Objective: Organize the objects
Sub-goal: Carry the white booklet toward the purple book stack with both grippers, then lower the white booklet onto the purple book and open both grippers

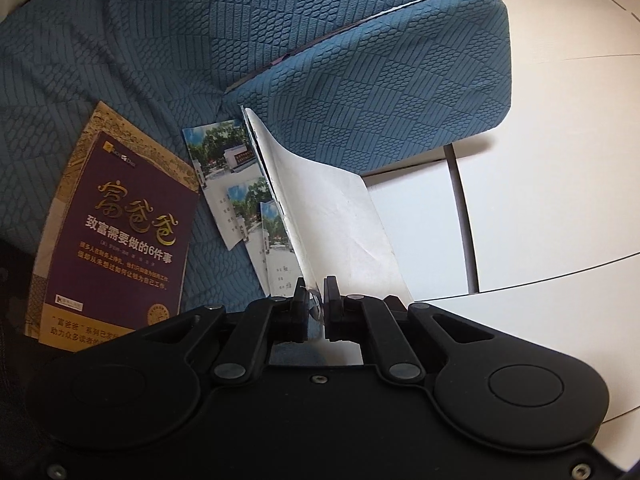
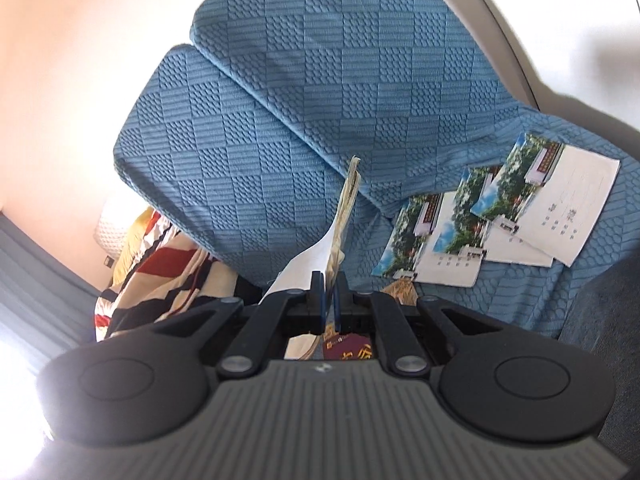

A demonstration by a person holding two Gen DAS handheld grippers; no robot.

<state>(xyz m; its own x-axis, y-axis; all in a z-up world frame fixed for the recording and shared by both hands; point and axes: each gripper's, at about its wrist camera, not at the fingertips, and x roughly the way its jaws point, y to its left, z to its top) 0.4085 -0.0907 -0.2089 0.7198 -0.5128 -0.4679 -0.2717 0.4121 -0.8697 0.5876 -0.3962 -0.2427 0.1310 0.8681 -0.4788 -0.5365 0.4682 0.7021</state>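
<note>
The left tool (image 1: 316, 300) points forward and slightly down over a sofa (image 1: 120, 40) covered in blue patterned fabric. Its jaws are clamped on the near edge of a thin white card (image 1: 320, 208), which stands on edge and curves up and away from the tips toward the sofa's cushion (image 1: 380, 80). Left of that card, three photo cards (image 1: 224, 168) lie overlapping on the seat, and further left lies a maroon book (image 1: 120, 232) with gold lettering.

The right tool (image 2: 329, 280) also tilts slightly down toward the sofa back (image 2: 320, 80). Its jaws are clamped on a book (image 2: 340, 232) held edge-on, pages fanning upward, a white leaf bending left. Right of this book, the photo cards (image 2: 500, 216) rest on the seat. To its left lies a striped cloth (image 2: 160, 272).
</note>
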